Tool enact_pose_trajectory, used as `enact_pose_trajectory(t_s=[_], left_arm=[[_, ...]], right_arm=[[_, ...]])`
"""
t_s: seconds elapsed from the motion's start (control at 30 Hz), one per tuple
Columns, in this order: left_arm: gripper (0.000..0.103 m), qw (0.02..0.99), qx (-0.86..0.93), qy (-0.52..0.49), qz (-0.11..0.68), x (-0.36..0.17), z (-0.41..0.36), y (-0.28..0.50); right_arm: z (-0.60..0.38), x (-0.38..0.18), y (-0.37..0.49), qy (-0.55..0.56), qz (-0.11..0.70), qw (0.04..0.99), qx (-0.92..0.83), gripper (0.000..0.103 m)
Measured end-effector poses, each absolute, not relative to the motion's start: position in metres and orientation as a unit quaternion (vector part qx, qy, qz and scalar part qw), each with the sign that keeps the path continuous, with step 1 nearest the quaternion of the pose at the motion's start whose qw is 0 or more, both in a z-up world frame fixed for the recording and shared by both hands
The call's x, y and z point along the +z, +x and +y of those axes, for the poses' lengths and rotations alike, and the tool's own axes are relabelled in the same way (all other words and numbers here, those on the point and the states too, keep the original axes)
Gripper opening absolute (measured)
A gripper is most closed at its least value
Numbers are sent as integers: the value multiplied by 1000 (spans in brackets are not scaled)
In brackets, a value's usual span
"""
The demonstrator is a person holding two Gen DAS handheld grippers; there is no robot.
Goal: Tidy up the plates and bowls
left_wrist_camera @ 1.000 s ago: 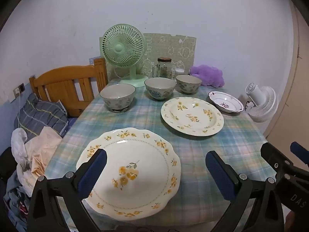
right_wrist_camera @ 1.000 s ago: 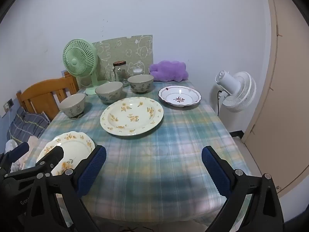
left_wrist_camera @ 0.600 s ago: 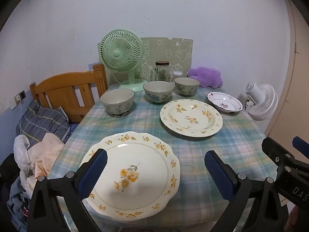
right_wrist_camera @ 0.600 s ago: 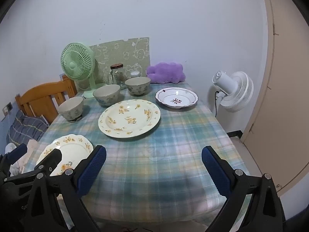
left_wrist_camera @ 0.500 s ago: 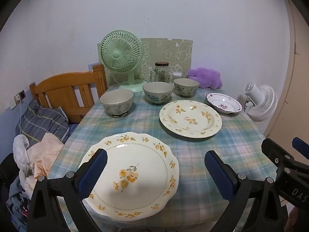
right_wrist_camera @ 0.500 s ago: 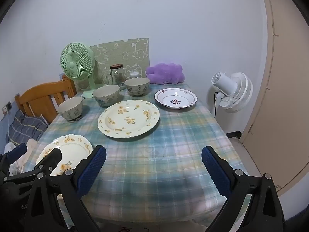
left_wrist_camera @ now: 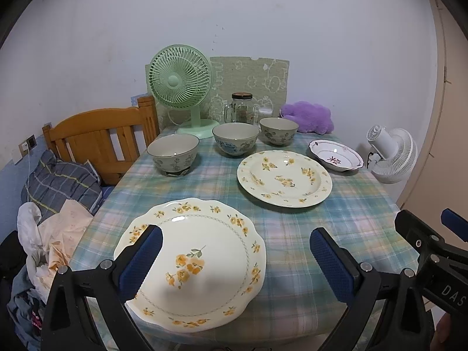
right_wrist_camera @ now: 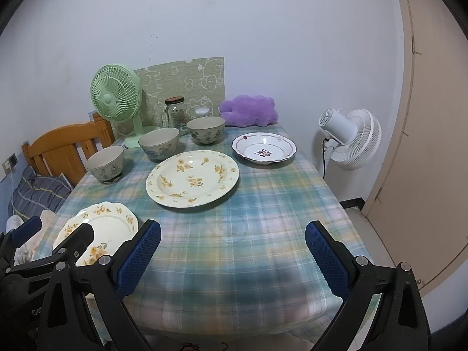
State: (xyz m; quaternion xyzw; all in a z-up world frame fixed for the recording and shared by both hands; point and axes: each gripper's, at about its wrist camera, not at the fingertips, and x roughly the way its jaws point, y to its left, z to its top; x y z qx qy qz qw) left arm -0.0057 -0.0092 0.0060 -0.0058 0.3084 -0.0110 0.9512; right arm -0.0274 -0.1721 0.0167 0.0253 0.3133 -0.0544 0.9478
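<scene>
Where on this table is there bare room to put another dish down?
The widest bare cloth is the near right part of the table, bordered by the round flowered plate, the scalloped plate and the table's right edge. The back is crowded: three bowls, a glass jar, the green fan and the red-patterned dish.

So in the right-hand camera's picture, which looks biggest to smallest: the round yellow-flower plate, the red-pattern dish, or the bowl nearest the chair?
1. Round yellow-flower plate, clearly the widest.
2. Red-pattern dish, noticeably narrower, though it sits farther back, so its true size may be somewhat closer.
3. Bowl nearest the chair, the smallest across.
</scene>
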Motion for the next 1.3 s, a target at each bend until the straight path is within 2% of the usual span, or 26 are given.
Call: enact_pose_trajectory(t_s=[1.3], left_arm=[[99,953,-12,-2,303,6,-14,1]], right_arm=[[-174,14,-18,21,311,948,-58,100]])
